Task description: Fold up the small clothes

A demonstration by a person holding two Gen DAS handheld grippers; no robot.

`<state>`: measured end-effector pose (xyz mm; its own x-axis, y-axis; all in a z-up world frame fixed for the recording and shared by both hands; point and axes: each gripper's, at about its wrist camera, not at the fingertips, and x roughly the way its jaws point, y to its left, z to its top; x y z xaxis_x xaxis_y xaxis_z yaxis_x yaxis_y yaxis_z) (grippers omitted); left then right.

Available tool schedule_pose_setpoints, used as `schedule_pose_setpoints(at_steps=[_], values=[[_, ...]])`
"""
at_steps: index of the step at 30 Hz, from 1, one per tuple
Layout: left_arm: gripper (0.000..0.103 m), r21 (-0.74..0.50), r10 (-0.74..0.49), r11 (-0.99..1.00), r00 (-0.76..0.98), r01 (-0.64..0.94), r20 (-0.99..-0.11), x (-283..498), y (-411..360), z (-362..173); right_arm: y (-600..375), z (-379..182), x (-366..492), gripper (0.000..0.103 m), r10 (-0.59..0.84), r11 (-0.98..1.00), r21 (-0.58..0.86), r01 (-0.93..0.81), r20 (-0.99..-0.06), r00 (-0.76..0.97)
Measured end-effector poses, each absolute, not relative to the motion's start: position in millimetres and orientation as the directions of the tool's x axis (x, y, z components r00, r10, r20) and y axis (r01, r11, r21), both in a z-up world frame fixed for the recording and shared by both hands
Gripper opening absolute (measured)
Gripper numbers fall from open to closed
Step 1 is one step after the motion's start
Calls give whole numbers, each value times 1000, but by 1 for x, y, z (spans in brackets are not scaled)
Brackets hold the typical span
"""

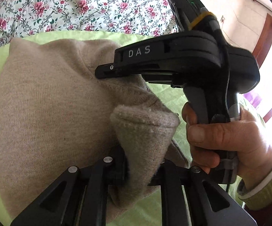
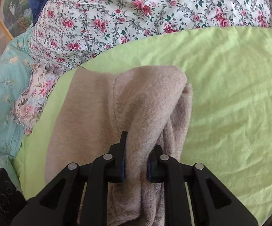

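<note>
Your left tongs and right tongs each clench a bunched fold of the beige knit sweater lying on the green bedsheet. It looks soft, light, floppy; grip near edges.

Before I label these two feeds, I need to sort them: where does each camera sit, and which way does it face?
Left wrist: on the left gripper, looking along its fingers at the beige sweater they pinch; the right gripper and the person's right hand show.
Right wrist: on the right gripper, looking down its fingers at the same sweater on the green sheet.
Shared: sweater, green sheet, flowered quilt.
</note>
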<state>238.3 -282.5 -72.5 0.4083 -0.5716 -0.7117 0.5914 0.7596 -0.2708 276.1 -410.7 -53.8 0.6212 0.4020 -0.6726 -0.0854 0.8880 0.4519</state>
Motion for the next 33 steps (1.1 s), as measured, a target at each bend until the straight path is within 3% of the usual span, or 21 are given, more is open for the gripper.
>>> schedule_pose_setpoints(at_steps=[1,3,6,8,10,11,15,19,28,31,33], values=[[16,-276,-573,758,400,592,-715,237,-280,-72,-411,-54,275,22,397,890,447,-84,-674,623],[22,-308,-590,744,368,592,-718,227,-273,-69,-417,-55,271,39,405,880,470,-65,-674,617],[37,-323,-607,728,348,605,-714,209,-256,-56,-429,-52,254,54,394,874,485,-35,-662,638],[63,-326,-615,730,370,600,-697,197,-235,-44,-440,-50,240,64,407,854,519,-24,-640,652],[82,-321,-607,755,425,572,-671,192,-208,-31,-446,-52,233,67,436,831,555,-23,-626,647],[86,-319,-597,774,463,547,-655,194,-191,-25,-448,-54,233,69,455,817,577,-23,-619,640],[89,-380,-572,813,484,440,-663,232,-153,-26,-446,-65,240,71,509,783,622,-21,-620,597],[89,-487,-606,792,383,367,-697,278,-147,-53,-439,-72,244,71,533,771,636,-21,-627,568],[89,-536,-628,776,326,332,-707,308,-155,-85,-438,-83,250,71,530,785,619,-15,-659,534],[87,-541,-634,771,319,337,-704,311,-159,-89,-436,-88,254,71,531,782,623,-10,-658,534],[78,-533,-629,773,312,343,-712,314,-162,-95,-430,-90,257,70,525,792,610,-12,-671,524]])
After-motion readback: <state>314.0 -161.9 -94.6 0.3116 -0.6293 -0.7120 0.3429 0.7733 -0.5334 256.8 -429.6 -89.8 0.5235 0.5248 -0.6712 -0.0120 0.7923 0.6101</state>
